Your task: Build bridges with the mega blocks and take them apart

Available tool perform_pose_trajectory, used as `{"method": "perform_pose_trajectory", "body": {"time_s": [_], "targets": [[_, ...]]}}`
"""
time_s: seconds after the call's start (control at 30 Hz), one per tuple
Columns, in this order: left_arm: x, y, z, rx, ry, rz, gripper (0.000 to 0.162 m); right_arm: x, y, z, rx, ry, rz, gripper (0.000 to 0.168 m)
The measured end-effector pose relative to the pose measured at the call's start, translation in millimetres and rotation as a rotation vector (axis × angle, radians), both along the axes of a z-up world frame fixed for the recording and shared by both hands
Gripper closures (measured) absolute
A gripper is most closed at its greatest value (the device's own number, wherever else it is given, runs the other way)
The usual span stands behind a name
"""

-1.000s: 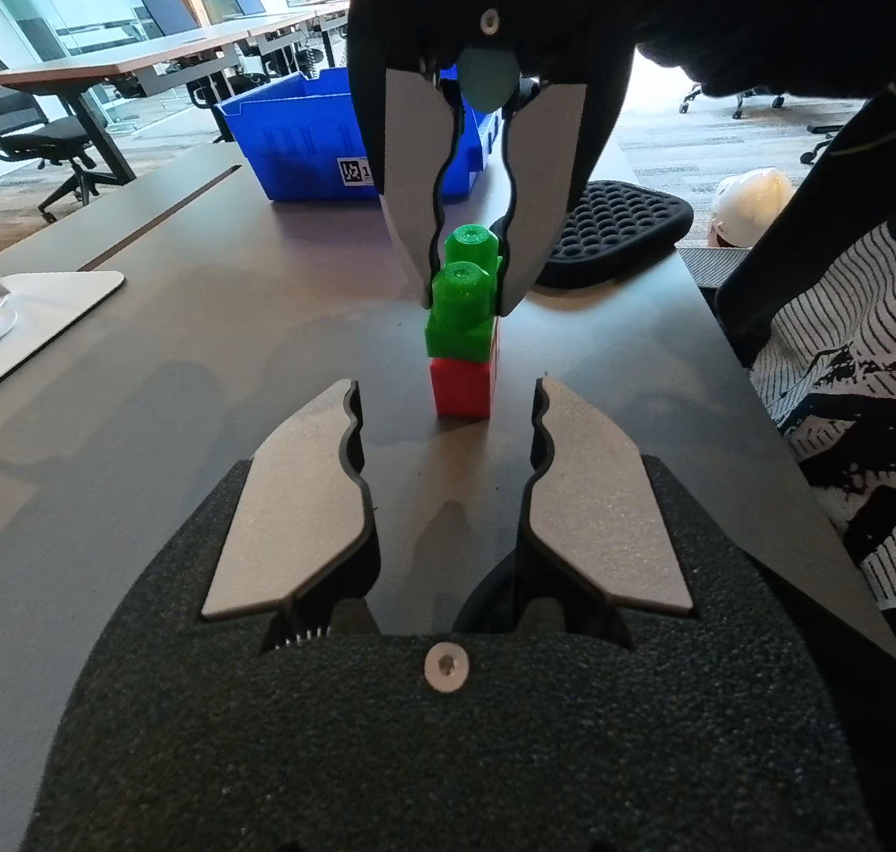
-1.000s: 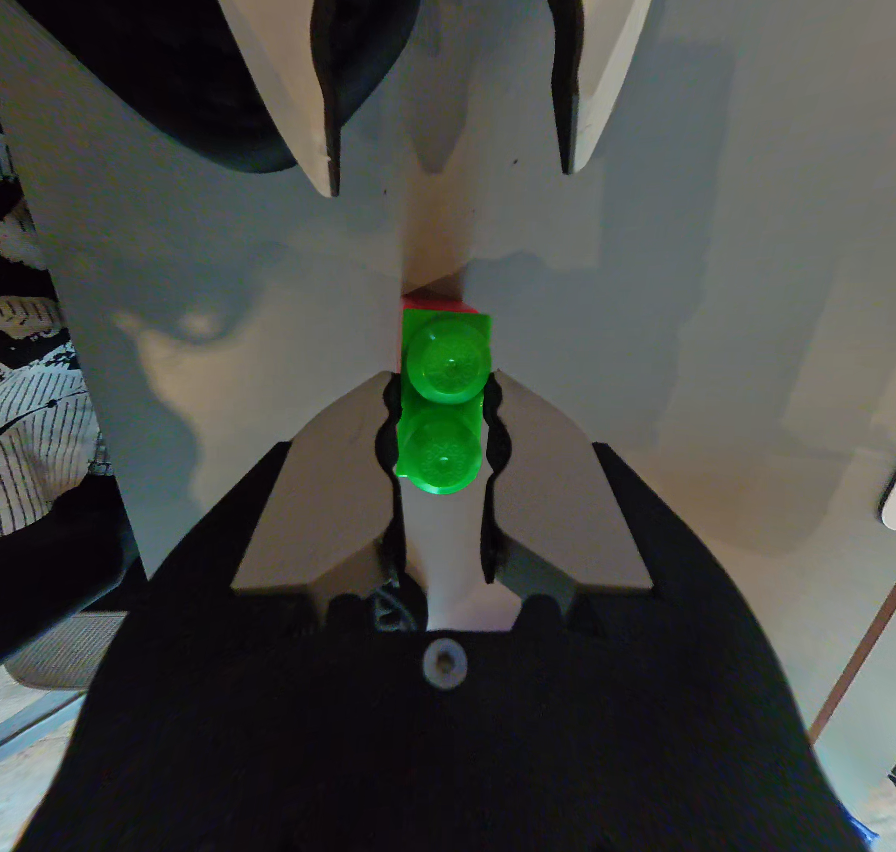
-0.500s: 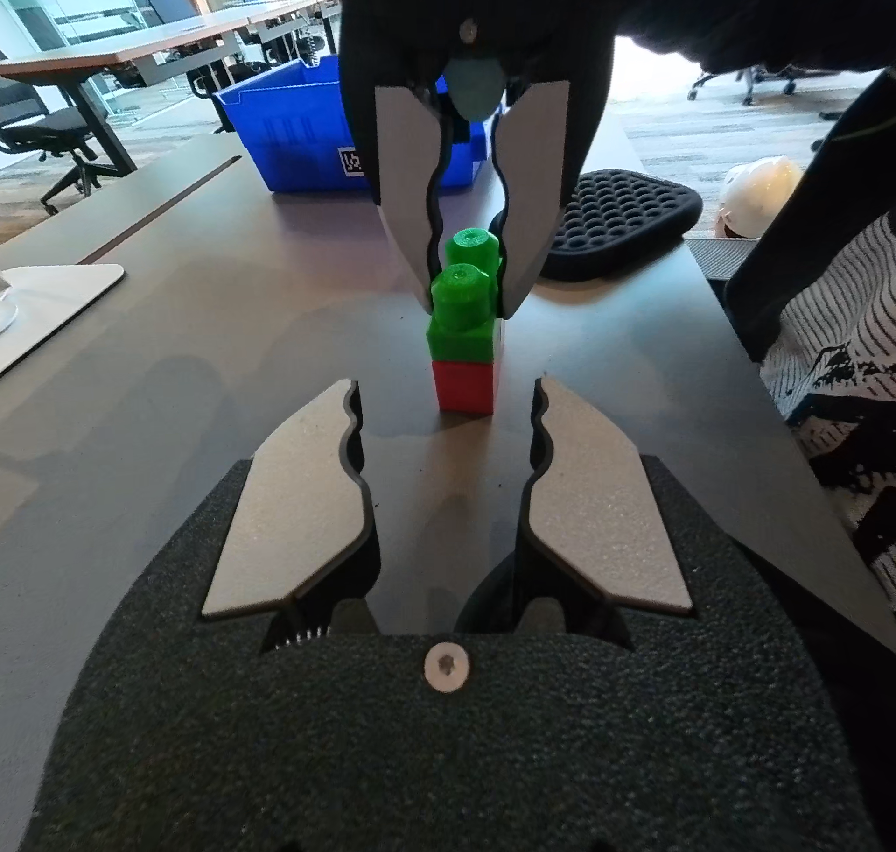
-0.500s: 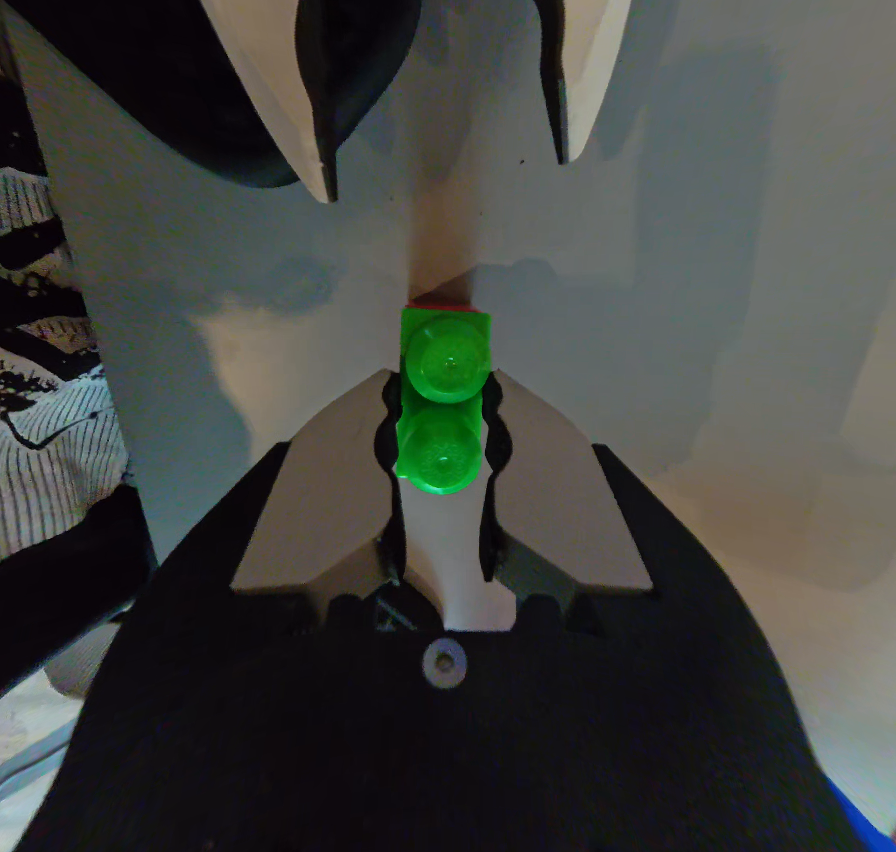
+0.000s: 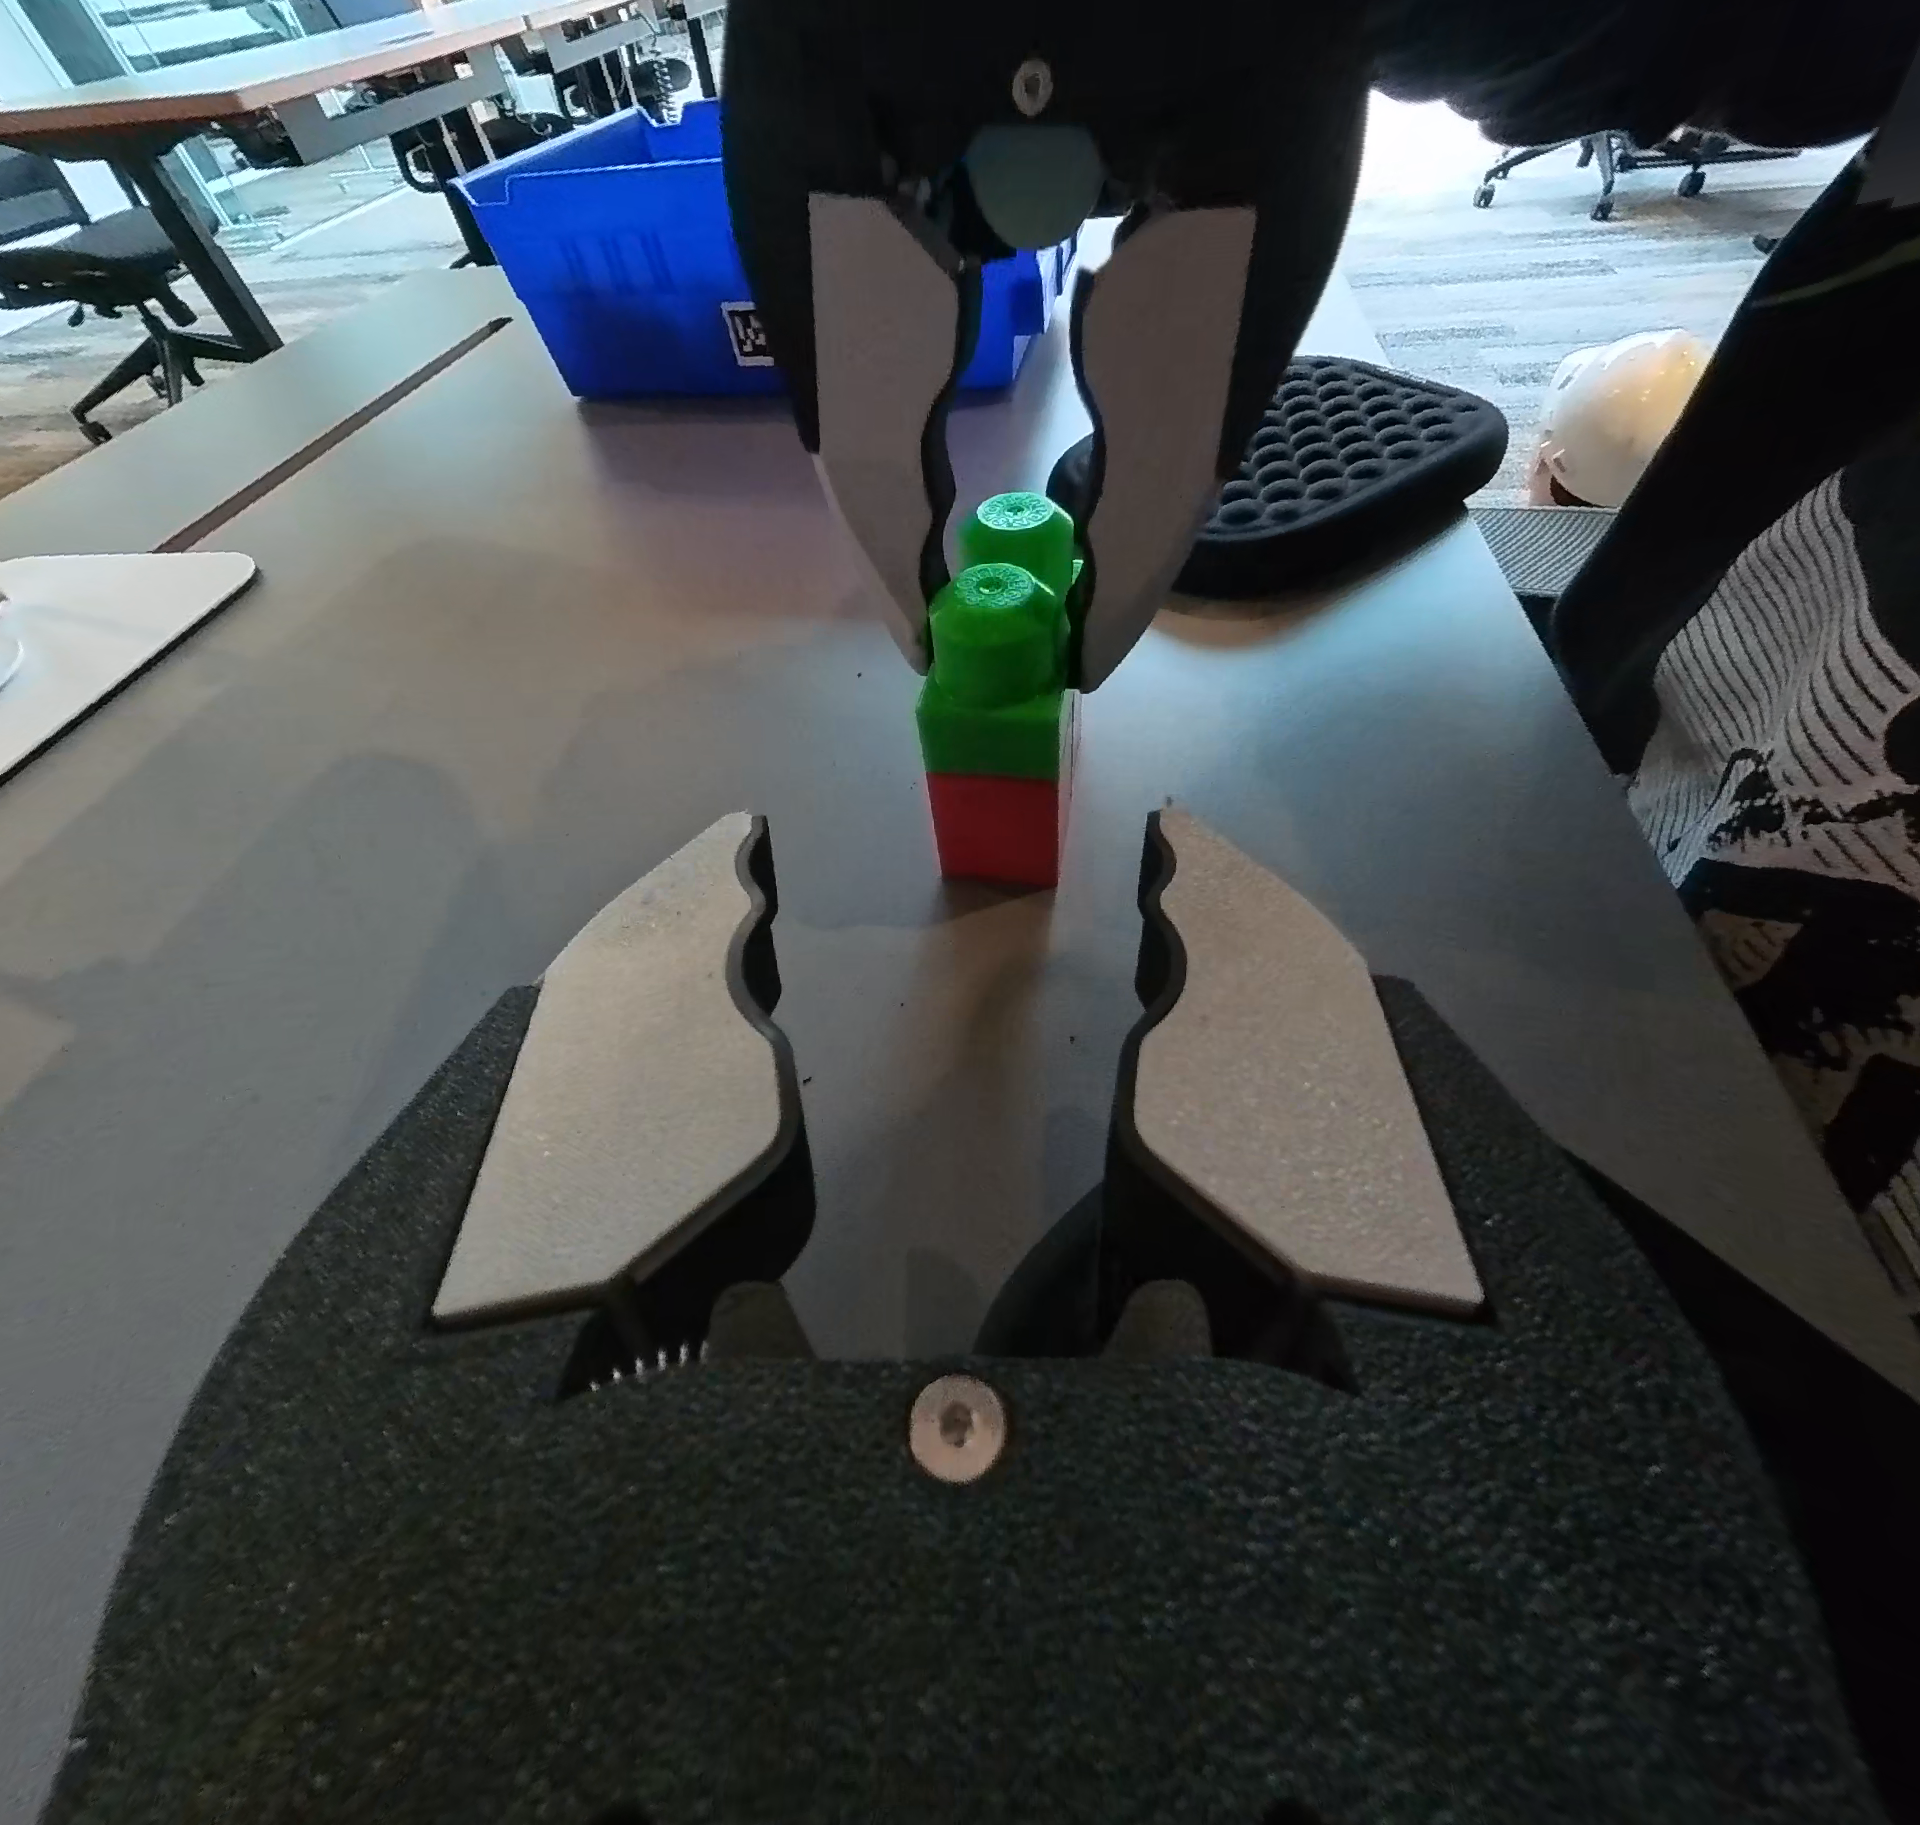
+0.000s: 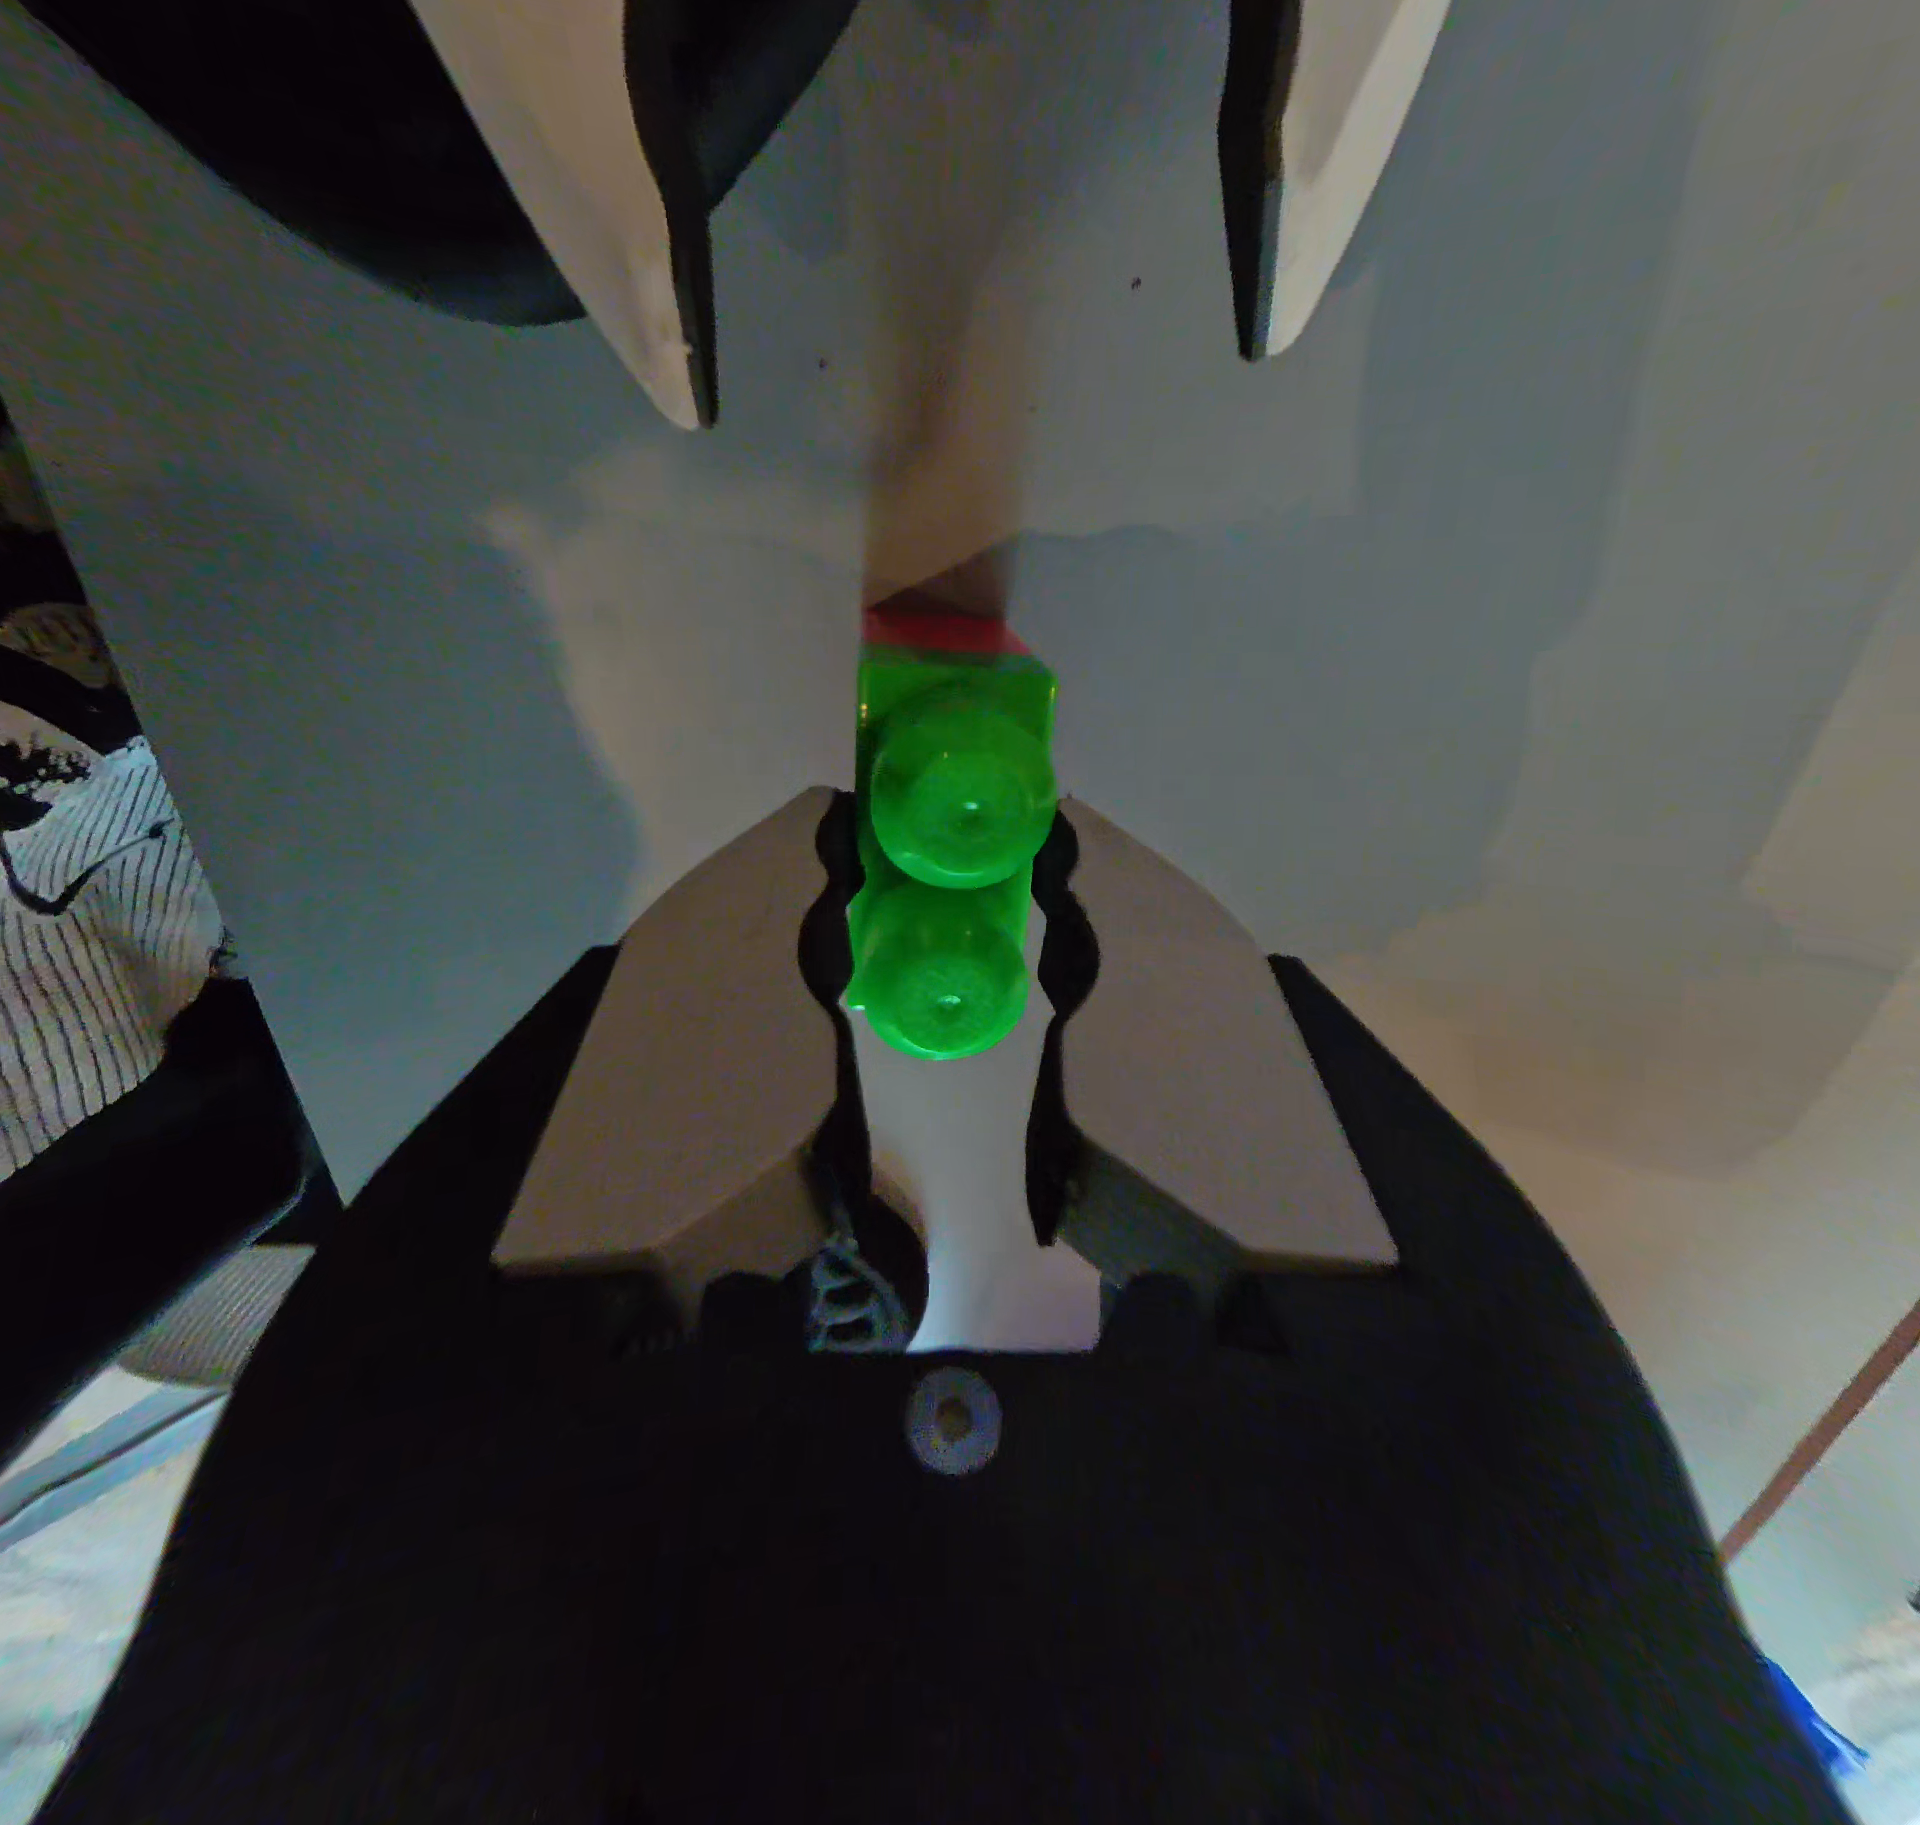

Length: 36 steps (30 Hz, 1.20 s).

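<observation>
A green two-stud block (image 5: 992,705) sits on a red block (image 5: 997,830), which stands on the grey table (image 5: 468,736). My right gripper (image 5: 1003,653) comes down from above and is shut on the green block's studs. In the right wrist view its fingers (image 6: 951,809) clamp both sides of the green block (image 6: 951,840), with a sliver of the red block (image 6: 935,627) beyond. My left gripper (image 5: 956,830) is open and empty, low over the table just in front of the stack, not touching it. It also shows in the right wrist view (image 6: 977,373).
A blue bin (image 5: 623,248) stands at the back of the table. A black perforated pad (image 5: 1351,466) lies at the back right, with a white helmet (image 5: 1621,404) beyond. A white flat plate (image 5: 104,632) lies at left. A person's striped clothing (image 5: 1787,736) is past the right edge. The gap from one gripper's tips to the other's is roughly 7 centimetres.
Almost nothing has changed. My right gripper stays clamped on the green block and has shifted only slightly. My left gripper stays open in front of the stack.
</observation>
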<state>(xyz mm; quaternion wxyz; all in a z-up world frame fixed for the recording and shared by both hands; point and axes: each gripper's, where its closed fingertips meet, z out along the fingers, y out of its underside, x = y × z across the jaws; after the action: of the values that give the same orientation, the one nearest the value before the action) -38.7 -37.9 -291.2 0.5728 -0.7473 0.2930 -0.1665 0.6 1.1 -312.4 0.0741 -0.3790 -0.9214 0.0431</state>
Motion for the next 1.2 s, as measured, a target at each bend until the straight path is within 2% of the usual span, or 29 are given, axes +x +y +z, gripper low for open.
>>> {"method": "perform_pose_trajectory", "body": {"time_s": [0.47,0.67,0.73,0.83,0.97,1.1,1.2], "targets": [[1.3,-0.5,-1.3,0.01,0.021,0.0,0.095,-2.8,0.9,-4.7,0.059,0.001,0.009,0.134],[-0.8,-1.0,2.7,0.035,0.005,0.012,0.096,-3.5,0.3,-3.2,-0.035,0.046,-0.021,0.134],[-3.5,-0.6,5.7,0.041,-0.024,0.021,0.096,0.6,8.0,0.0,-0.072,0.028,-0.084,0.134],[-6.3,0.3,8.1,0.045,-0.046,0.036,0.097,4.7,36.1,23.8,-0.11,0.066,-0.211,0.134],[-8.2,-0.1,10.4,0.055,-0.064,0.042,0.097,27.9,99.3,66.4,-0.106,0.115,-0.432,0.135],[-10.2,0.5,12.0,0.055,-0.084,0.05,0.098,75.0,176.0,99.5,-0.035,0.138,-0.712,0.134],[-9.4,0.8,10.6,0.049,-0.074,0.048,0.098,119.8,227.7,109.3,0.002,0.121,-0.92,0.135]]}}
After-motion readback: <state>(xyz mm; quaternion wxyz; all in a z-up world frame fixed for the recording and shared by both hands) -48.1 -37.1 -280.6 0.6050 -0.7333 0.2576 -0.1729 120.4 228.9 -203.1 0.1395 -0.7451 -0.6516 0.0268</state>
